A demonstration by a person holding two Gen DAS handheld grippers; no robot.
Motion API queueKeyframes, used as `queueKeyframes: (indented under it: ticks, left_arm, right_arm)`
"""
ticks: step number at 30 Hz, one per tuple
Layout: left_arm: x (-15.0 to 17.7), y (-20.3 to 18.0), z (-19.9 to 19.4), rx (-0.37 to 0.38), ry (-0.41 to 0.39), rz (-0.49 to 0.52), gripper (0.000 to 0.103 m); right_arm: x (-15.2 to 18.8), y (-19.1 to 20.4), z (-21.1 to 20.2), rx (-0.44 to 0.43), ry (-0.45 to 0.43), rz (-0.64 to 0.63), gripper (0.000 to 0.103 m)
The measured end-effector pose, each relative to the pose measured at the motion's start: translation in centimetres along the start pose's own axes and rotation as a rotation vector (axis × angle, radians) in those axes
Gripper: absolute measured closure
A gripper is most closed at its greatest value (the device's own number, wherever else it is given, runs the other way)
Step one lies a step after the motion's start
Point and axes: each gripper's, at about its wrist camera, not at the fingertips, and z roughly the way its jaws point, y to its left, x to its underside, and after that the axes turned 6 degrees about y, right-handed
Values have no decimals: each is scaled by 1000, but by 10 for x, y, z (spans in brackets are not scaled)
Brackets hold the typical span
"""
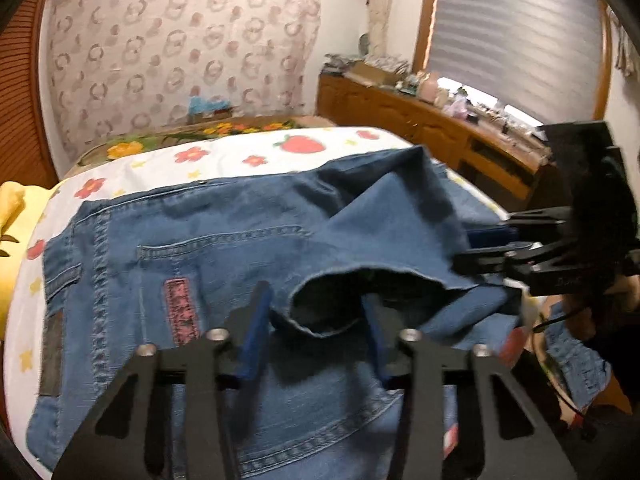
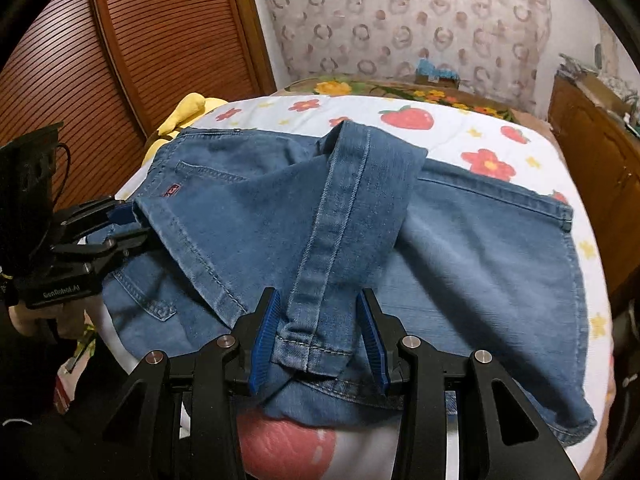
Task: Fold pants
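Between the right tool [image 2: 318, 336] lies a hem of the jeans [image 2: 480, 248], seemingly gripped, legs folded over, flattening left.

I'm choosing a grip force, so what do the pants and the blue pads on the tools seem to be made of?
Pants: looks like medium-blue denim, matte and faded, with contrast double stitching along the seams and a frayed hem.

Pads on the right tool: likely ribbed rubber or soft plastic, judging by the fine ridges on their faces.
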Motion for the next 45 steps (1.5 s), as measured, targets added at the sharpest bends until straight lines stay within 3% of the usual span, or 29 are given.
queueKeyframes:
  ticks: [2, 3, 5, 10, 17, 22, 32, 39, 43, 45]
  left_arm:
    - [2, -2, -3, 5, -7, 5, 83]
    - [3, -2, -6, 14, -14, 2, 88]
    - [2, -3, -12, 15, -30, -3, 92]
    - [0, -3, -34, 85, -98, -27, 94]
    - [3, -5, -80, 44, -173, -28, 96]
    - [11, 13, -106, 6, -201, -50, 96]
    - [49, 63, -115, -53, -184, -162, 97]
    - [60, 77, -129, -84, -210, -196, 97]
    - [63, 84, -136, -141, -207, -210, 97]
    - [64, 85, -134, -178, -196, -202, 97]
  right_arm:
    - [-3, 1, 2, -15, -4, -13, 68]
    - [-5, 1, 3, -28, -11, -22, 88]
    - [-8, 3, 1, -43, -29, -36, 90]
    - [-24, 13, -23, -68, -116, -67, 91]
    - [-66, 37, -63, -88, -222, -145, 91]
    - [-93, 65, -66, -107, -258, -225, 92]
    - [-160, 84, 5, -202, -198, -277, 95]
    - [-194, 120, 25, -183, -170, -349, 95]
    - [-195, 123, 35, -149, -157, -337, 95]
    - [-199, 123, 54, -143, -109, -313, 87]
